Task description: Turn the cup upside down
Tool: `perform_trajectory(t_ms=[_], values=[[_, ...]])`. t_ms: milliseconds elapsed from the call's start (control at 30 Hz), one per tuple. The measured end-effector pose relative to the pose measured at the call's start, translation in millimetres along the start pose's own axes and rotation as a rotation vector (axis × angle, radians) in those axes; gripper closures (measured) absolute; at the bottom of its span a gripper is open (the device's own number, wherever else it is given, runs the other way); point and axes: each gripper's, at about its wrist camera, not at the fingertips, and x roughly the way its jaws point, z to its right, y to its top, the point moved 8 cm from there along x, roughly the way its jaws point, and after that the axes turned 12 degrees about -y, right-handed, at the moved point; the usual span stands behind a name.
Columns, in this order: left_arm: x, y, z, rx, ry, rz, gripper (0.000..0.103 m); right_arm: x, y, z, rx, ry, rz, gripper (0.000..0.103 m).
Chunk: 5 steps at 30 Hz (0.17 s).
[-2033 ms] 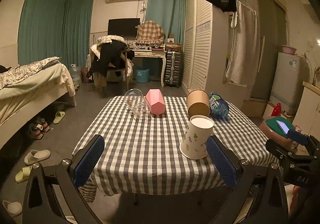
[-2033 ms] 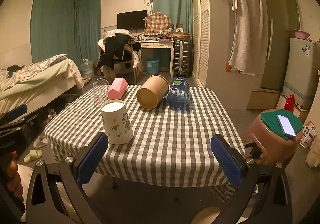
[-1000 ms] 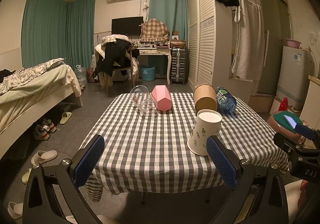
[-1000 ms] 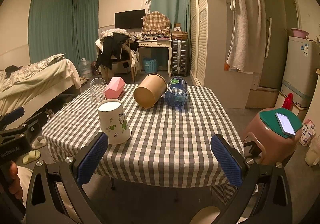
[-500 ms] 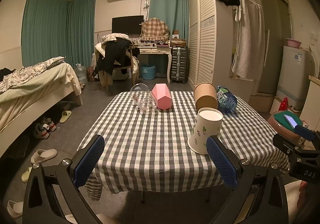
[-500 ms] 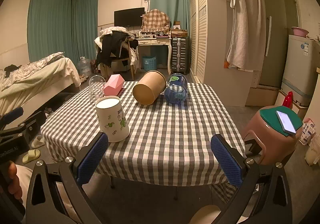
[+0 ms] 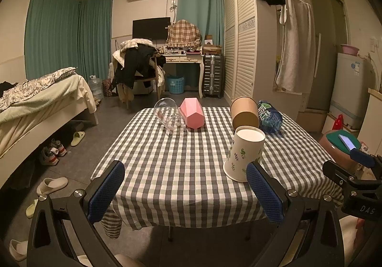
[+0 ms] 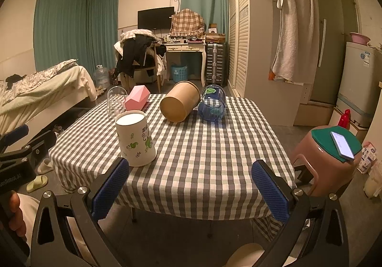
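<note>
Five cups sit on the checked tabletop (image 7: 167,171). The white leaf-print cup (image 7: 244,156) stands mouth down at the near side. Behind it, four lie tipped: a clear glass (image 7: 168,116), pink cup (image 7: 193,116), brown paper cup (image 7: 244,114) and blue cup (image 7: 269,119). Left tool (image 7: 185,191) and right tool (image 8: 189,189) hang before the near edge, both spread wide, gripping nothing.

On the checked table (image 7: 181,171) we count five vessels: one white leaf-print paper cup (image 7: 244,157), one brown paper cup (image 7: 244,113), one pink faceted cup (image 7: 192,116), one clear glass (image 7: 169,116), one blue bottle (image 7: 269,116). We count two grippers, one per view.
</note>
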Motion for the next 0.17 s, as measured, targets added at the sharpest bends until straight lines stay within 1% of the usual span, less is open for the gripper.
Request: perform_trajectory(t_ms=[167], values=[[0.2, -2.2, 0.2, 0.001, 0.001, -0.004, 0.0, 0.8, -1.2, -2.5, -0.006, 0.0, -0.006, 0.0]])
